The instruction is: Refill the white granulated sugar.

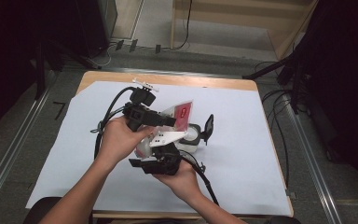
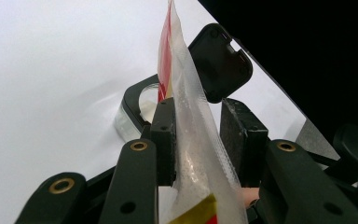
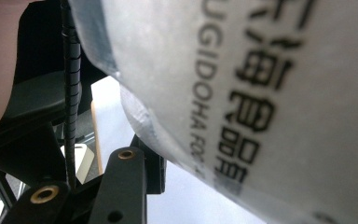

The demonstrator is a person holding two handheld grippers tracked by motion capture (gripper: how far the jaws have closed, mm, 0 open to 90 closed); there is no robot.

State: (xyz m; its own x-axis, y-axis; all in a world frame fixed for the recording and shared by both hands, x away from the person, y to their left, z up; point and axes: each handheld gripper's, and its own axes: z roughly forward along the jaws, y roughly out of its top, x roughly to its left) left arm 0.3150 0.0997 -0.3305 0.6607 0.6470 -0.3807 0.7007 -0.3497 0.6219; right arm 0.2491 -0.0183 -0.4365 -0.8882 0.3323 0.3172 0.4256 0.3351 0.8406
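The thin, crinkly translucent plastic pouch with red print (image 2: 186,116) is light and slippery; the left gripper (image 2: 198,140) pinches its sealed edge, while the right gripper's (image 1: 161,163) grip cannot be told.

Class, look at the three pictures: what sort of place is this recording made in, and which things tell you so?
Probably a lab or workshop set up for recording, not a home: a table covered in white sheeting, cables trailing on a bare floor, and metal floor rails alongside.

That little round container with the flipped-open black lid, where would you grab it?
Probably by the container's low round body, coming straight down from above. The open lid stands up on its right side, and the plastic packet hangs close on its left, so the front and back sides look freest.
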